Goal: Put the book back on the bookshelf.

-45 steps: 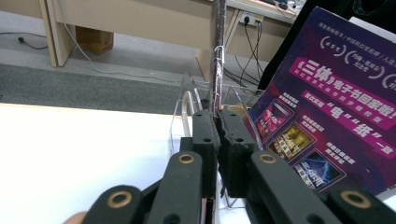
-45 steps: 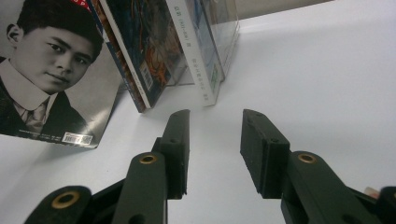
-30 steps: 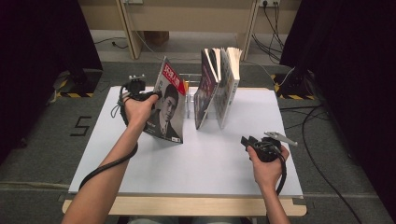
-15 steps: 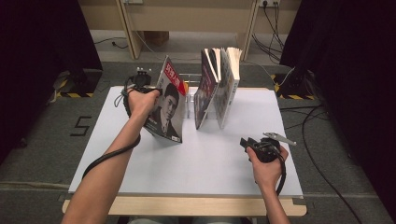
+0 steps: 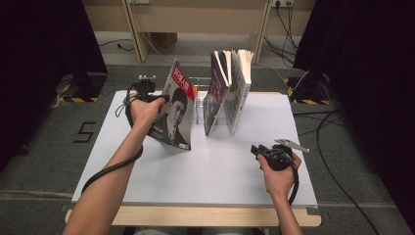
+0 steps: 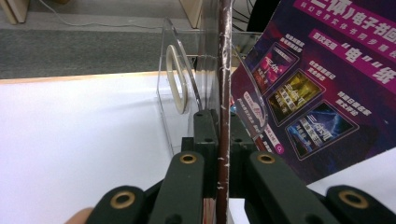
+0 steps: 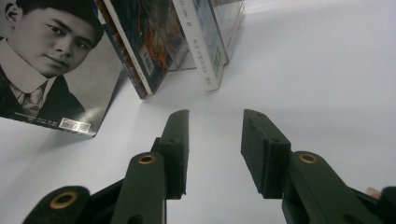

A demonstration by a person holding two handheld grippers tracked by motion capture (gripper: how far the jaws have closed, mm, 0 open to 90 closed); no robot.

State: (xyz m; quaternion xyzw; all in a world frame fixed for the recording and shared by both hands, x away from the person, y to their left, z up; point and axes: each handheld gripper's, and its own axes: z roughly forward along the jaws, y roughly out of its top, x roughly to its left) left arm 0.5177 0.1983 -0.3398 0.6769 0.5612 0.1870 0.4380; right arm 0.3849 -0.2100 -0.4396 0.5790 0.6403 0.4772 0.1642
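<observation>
Your left gripper (image 5: pixel 164 98) is clamped on the spine edge of the portrait-cover magazine (image 5: pixel 173 110), its jaws having just closed there. The magazine stands tilted on its bottom edge at about ten o'clock on the table (image 5: pixel 122 161). Its long axis runs up and leans toward the clear acrylic rack (image 6: pixel 175 79), which lies at its two o'clock. Your right gripper (image 5: pixel 257 150) rests at four o'clock, jaws apart and empty, so the left hand is the nearer one.
</observation>
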